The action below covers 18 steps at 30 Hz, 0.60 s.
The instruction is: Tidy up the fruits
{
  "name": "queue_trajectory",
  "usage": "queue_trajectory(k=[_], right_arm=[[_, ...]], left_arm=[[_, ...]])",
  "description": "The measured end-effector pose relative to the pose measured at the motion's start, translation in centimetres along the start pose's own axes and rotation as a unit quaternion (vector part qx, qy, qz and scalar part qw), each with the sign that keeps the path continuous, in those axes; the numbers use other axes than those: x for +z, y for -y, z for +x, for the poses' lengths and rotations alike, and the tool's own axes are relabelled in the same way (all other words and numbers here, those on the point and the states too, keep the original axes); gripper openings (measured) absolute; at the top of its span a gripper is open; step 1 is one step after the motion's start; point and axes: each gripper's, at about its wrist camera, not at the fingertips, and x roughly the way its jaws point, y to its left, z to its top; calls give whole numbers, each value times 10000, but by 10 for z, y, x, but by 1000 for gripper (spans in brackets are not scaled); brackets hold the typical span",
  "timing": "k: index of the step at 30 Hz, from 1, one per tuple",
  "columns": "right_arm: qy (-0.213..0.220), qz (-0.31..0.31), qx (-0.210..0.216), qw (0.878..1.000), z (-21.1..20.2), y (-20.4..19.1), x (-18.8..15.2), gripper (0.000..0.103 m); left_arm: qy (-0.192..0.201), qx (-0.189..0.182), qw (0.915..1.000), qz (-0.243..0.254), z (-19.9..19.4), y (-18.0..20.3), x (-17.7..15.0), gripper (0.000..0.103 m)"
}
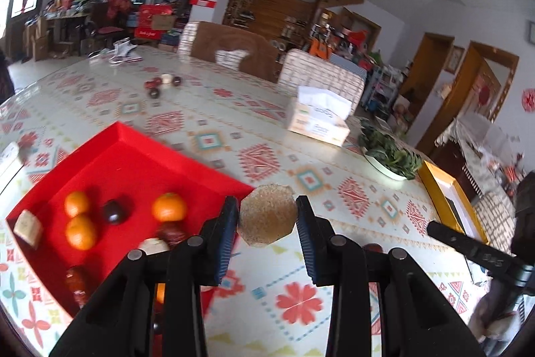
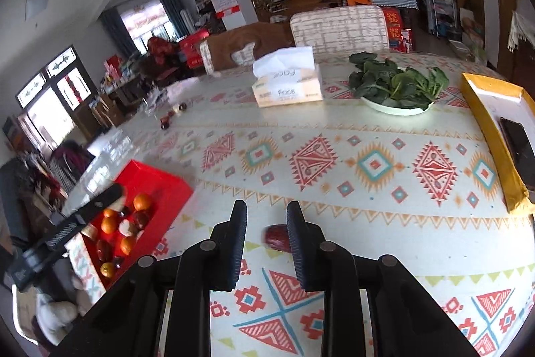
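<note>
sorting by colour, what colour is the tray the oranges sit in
Bright red tray; the oranges lie inside it. Clearest in the left wrist view.

Left gripper (image 1: 267, 221) with blue pads clamped on a tan, grainy octagonal cake (image 1: 267, 215), red square plastic tray (image 1: 140, 149) holding round oranges (image 1: 169, 206), patterned tablecloth (image 1: 234, 123), white tissue box (image 1: 319, 116), plate of leafy greens (image 1: 389, 156)

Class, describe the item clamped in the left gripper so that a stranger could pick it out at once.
Start at the red rectangular tray on the patterned tablecloth. Just beyond its right corner, the left gripper has its jaws pressed on a flat, tan, eight-sided grainy cake. The tray's oranges are round and glossy; this is angular and matt.
</note>
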Motion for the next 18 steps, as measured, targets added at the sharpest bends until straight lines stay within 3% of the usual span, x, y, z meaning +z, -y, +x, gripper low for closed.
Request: queue_trajectory(k=[3,4,7,12,15,18], right_arm=[[-213,230,-120,9994,21,9,-8,31],[-308,398,-57,9987,27,16,-10,36],[-561,763,144,9954,47,27,-18,37],[-827,599,364,9941,67,9,-19,48],[-782,273,401,9958,78,-3,-14,63],[-958,207,463,9941,95,-5,-12,64]], left_arm=[[23,2,9999,-135,-5,-15,-1,34],[11,-4,9998,-182,-6,-18,-2,34],[-19,-13,9997,-263,-5,-25,-5,34],[-106,1,9993,-366,0,-29,-8,34],[-140,-35,9992,-369,2,-29,-10,34],[-157,-67,9993,-321,1,-28,-13,34]])
